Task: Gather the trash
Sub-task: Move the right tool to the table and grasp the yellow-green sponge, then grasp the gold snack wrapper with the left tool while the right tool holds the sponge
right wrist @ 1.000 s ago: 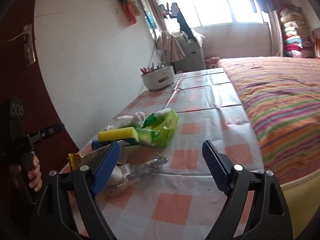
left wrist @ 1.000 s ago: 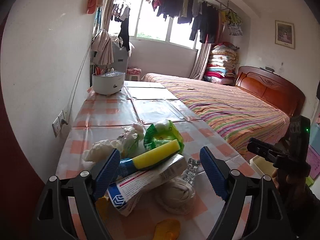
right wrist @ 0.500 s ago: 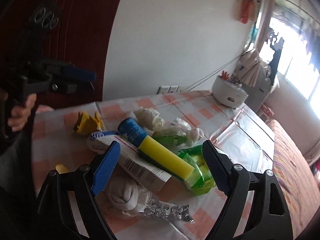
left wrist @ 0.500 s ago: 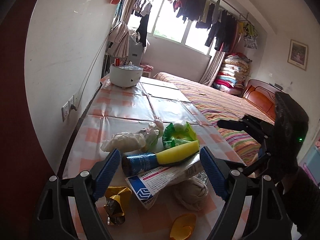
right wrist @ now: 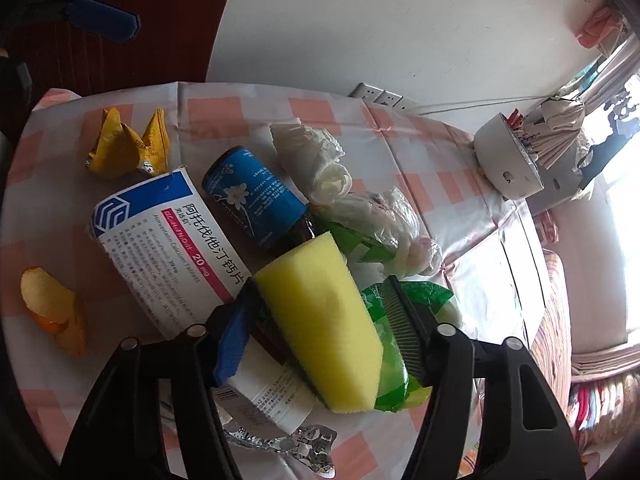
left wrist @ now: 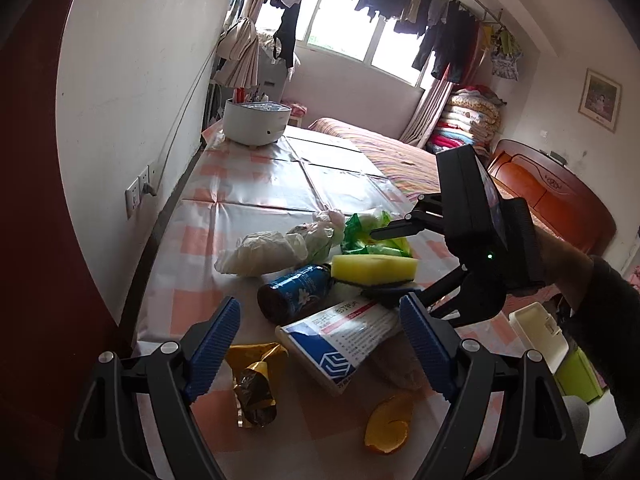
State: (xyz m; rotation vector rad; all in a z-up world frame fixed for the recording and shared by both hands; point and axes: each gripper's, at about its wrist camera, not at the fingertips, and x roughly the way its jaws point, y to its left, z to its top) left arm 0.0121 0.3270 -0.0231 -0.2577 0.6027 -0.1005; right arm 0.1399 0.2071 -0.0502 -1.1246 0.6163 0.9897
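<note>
Now the right gripper (right wrist: 320, 320), its jaws just closing, pinches the yellow sponge (right wrist: 324, 320); lift straight up, clear of the blue bottle (right wrist: 252, 196), while the left gripper (left wrist: 320, 340) hangs open.

sponge (right wrist: 320, 320): porous matt foam | tablecloth (left wrist: 256, 196): glossy plastic | blister pack (right wrist: 300, 446): crinkled shiny foil | box (right wrist: 160, 240): smooth printed card

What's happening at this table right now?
A person is clearing a trash pile from a checked table. The right tongs have just been closing around a yellow sponge lying atop a medicine box and blue bottle. The left tongs hang open over the near edge, holding nothing.
</note>
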